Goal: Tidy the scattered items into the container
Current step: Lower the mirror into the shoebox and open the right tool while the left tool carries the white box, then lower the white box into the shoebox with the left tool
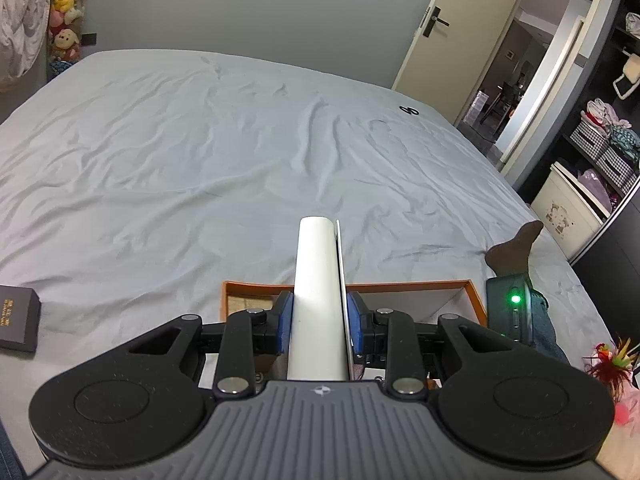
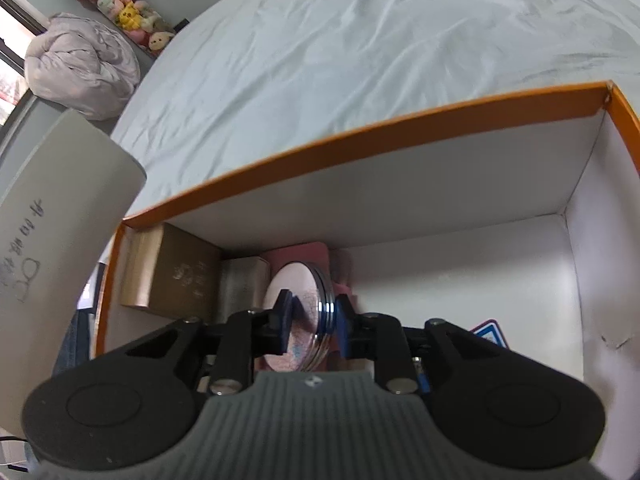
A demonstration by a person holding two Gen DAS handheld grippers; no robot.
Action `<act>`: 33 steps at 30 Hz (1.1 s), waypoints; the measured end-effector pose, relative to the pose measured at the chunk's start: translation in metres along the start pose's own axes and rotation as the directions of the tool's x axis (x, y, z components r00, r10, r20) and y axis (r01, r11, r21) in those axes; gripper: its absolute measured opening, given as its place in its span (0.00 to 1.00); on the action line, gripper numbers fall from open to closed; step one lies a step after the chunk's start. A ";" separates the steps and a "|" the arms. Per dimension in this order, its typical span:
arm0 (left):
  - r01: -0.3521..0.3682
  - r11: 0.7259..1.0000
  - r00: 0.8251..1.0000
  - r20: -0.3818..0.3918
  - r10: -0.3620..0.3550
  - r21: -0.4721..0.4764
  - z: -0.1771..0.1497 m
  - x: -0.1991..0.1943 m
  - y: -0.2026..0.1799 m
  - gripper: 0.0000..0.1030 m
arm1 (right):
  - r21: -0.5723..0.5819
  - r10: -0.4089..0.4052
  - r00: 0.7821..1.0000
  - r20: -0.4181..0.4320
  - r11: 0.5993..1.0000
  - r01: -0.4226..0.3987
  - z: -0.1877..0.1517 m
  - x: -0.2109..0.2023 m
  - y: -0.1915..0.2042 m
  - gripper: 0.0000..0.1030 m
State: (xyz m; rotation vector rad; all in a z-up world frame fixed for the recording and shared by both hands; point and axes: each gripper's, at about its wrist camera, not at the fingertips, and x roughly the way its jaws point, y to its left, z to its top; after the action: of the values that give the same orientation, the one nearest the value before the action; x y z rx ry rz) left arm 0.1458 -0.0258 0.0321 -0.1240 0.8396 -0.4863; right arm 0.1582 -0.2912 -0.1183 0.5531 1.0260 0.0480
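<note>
My left gripper (image 1: pixel 320 322) is shut on a white cylinder tube (image 1: pixel 318 300), held level above the near edge of the orange-rimmed box (image 1: pixel 400 287). The tube also shows at the left of the right wrist view (image 2: pixel 60 216), with handwriting on it. My right gripper (image 2: pixel 312 322) is shut on a round pink compact with a silver rim (image 2: pixel 304 312), held inside the orange box (image 2: pixel 360 128) near its floor. In the box's left end lie a gold box (image 2: pixel 176 272), a silver box (image 2: pixel 240 284) and a pink item (image 2: pixel 312 254).
A dark flat box (image 1: pixel 18 318) lies on the grey bedsheet (image 1: pixel 200 152) to the left. A small black object (image 1: pixel 409 110) lies far right on the bed. A person's socked foot (image 1: pixel 516 248) is beside the box. A blue-edged card (image 2: pixel 490 332) lies in the box.
</note>
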 end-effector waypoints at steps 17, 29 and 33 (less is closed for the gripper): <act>0.010 1.000 0.999 -0.038 -0.009 0.024 -0.005 0.013 -0.011 0.32 | -0.010 -0.062 0.998 -0.028 0.998 0.062 0.001 0.005 0.002 0.42; 0.079 0.984 0.992 -0.110 -0.062 0.161 -0.016 0.042 -0.040 0.32 | -0.059 -0.061 0.996 0.058 0.996 0.064 -0.008 -0.063 -0.012 0.32; 0.120 0.976 0.986 -0.139 -0.096 0.183 -0.019 0.053 -0.055 0.32 | -0.094 -0.103 0.989 0.105 0.989 0.113 -0.017 -0.094 -0.015 0.33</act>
State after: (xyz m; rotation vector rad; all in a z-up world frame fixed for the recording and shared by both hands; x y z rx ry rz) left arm 0.1418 -0.0972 -0.0007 0.0396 0.9112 -0.6807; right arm 0.0912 -0.3248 -0.0570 0.4045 0.9488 -0.0245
